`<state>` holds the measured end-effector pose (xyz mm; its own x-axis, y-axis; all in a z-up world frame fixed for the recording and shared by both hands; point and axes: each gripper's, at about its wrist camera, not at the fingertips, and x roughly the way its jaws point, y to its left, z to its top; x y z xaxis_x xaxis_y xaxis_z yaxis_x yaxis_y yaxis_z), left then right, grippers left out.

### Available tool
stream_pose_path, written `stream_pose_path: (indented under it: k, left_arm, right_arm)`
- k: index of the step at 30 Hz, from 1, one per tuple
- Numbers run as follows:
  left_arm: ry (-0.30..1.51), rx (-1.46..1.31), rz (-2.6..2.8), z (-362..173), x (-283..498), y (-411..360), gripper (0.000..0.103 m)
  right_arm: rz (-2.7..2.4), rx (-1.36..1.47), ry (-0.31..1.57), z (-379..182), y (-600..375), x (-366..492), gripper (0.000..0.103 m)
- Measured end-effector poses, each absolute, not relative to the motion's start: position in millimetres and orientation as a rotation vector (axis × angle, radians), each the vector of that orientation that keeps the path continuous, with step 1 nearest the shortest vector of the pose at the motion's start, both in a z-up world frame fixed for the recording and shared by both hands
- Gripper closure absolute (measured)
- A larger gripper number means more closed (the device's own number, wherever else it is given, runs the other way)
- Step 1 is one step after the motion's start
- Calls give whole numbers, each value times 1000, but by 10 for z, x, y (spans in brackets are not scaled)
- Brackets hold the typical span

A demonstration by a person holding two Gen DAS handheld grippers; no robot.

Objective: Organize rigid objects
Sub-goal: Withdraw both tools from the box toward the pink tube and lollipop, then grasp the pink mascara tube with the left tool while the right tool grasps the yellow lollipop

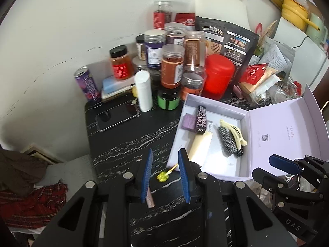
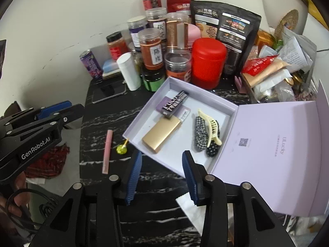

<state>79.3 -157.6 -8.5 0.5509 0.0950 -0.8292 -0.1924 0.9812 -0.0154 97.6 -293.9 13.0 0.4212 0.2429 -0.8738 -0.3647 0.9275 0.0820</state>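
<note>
An open lilac box (image 1: 207, 103) (image 2: 218, 98) lies on the black marble table; its lid (image 2: 277, 144) is folded out to the right. Inside are a gold power bank (image 2: 160, 136) (image 1: 200, 146), a dark packet (image 2: 174, 104) (image 1: 201, 119), a purple pad (image 1: 189, 121) and two hair clips (image 2: 207, 133) (image 1: 232, 139). A yellow lollipop (image 1: 163, 176) (image 2: 121, 149) and a pink stick (image 2: 108, 151) (image 1: 150, 199) lie on the table left of the box. My left gripper (image 1: 165, 177) is open, its fingers either side of the lollipop. My right gripper (image 2: 162, 177) is open and empty at the box's near edge.
Several spice jars (image 2: 152, 49), a red canister (image 2: 207, 61), a white tube (image 2: 129, 72), a purple can (image 2: 91, 64) and a black pouch (image 2: 226, 33) crowd the back. A phone (image 1: 117, 115) lies at the back left. Packets (image 2: 277, 68) pile at the right. The table's left edge drops to cloth (image 1: 33, 203).
</note>
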Motion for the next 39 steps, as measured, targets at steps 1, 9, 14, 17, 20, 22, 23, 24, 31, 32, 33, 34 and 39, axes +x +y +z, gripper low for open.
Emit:
stream_pose_path:
  k: [1,9,14,17,20,22,23,24,31,32,33,34,39]
  left_arm:
    - [973,-109,175,-78,757,-1558,77]
    - [993,-128,225,-155,483,-1359,77]
    - [1011,-145,252,-270,328,-1248,30]
    - [1006,-163,264,-323,240,-1175,8]
    - [1021,-169,264,-385,195,-1112,8]
    - [1030,-168,262,-436,172,-1060,8]
    - [1036,-164,265,-462,165,-1034,8]
    - [1041,-159,269,-489,160,-1009,8]
    - [1070,-146,260,-694,168,-823,8]
    - [1075,-157,259,-732,171,-785,8]
    - [1079,-163,259,-762,175,-753,8]
    - [1084,-167,262,-802,174,-718,8]
    - [1112,-193,261,-1000,180,-560,8]
  right_arm:
    - [387,-128,1070,132,-2914,940,61]
    - [434,-140,1079,88,-2731,695,61]
    - [456,-148,1093,22,-2630,602,61]
    - [467,-150,1107,-37,-2570,564,61]
    - [474,-152,1121,-108,-2508,543,61]
    - [475,-150,1133,-163,-2461,537,61]
    - [476,-149,1136,-181,-2440,534,61]
    - [477,-148,1140,-204,-2418,532,61]
    - [469,-144,1181,-410,-2205,574,61]
    - [467,-143,1189,-450,-2171,589,61]
    - [464,-141,1196,-490,-2142,605,61]
    - [460,-139,1203,-527,-2114,620,61]
    - [447,-132,1238,-752,-1969,709,61]
